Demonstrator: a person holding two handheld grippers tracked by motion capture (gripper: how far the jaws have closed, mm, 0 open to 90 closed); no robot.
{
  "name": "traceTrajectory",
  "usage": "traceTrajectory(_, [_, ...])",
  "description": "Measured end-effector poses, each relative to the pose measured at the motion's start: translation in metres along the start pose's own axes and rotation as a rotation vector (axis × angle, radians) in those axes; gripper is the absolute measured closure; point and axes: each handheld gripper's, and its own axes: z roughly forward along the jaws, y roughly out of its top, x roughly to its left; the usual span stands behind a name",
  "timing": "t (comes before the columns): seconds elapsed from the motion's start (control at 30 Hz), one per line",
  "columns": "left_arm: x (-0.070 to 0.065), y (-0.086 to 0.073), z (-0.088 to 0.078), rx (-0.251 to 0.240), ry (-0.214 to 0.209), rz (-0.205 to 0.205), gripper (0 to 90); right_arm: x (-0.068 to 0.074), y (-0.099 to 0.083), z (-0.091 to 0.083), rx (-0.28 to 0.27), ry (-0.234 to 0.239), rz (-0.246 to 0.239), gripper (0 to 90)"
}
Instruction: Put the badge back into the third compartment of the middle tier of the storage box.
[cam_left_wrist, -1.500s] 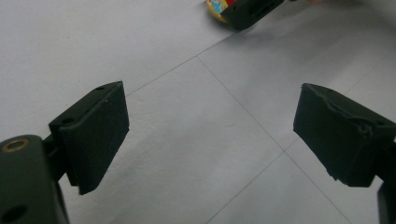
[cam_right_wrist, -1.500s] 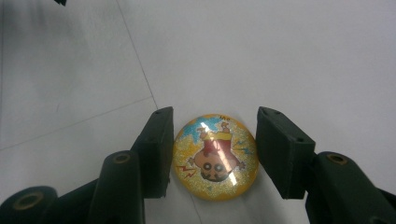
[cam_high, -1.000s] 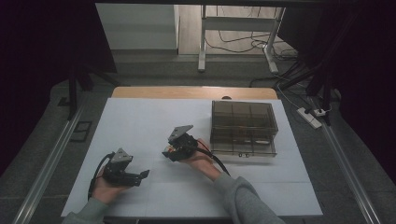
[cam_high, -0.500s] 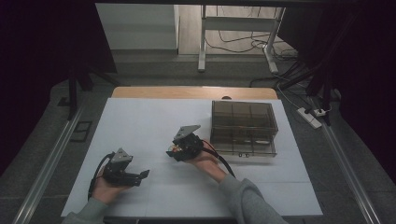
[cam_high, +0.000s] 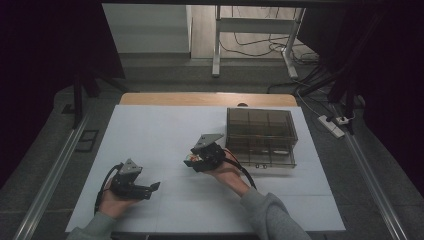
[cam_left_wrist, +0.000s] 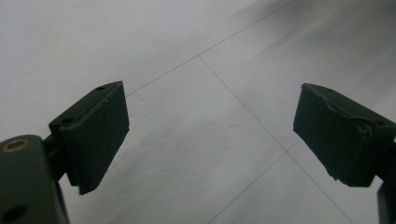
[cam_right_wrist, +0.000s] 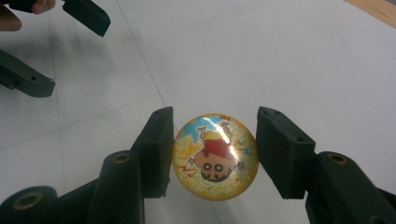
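1. Right gripper (cam_right_wrist: 212, 154) is clamped on a round cartoon badge (cam_right_wrist: 215, 156) — one pad on each side of the rim, printed face turned toward the gripper's camera. In the high view it's held above the white surface (cam_high: 165, 130), just left of the clear plastic box (cam_high: 260, 137).
2. Left gripper (cam_left_wrist: 210, 140) has its jaws spread wide with nothing between them, sitting low over the surface near the person's left hand (cam_high: 112, 202).
3. Handling, my read: the badge looks light and stiff, with a glossy domed face — likely slippery. The pads grip a curved rim, so there's little contact area; a twist or bump could pop it out.
4. Best hold is across the widest diameter, as now, pads square to the rim. Avoid pinching the dome itself.
5. Box has small compartments — the badge probably needs to be tilted flat before release.
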Motion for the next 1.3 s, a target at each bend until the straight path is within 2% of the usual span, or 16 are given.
traceTrajectory(0.67, [0.001,0.000,0.000,-0.003,-0.002,-0.008,10.9,-0.003,-0.009,-0.030,-0.029,-0.030,0.000,47.2])
traceTrajectory(1.3, [0.002,0.000,0.000,-0.005,-0.003,-0.010,10.9,-0.010,-0.023,-0.070,-0.054,-0.080,0.008,47.2])
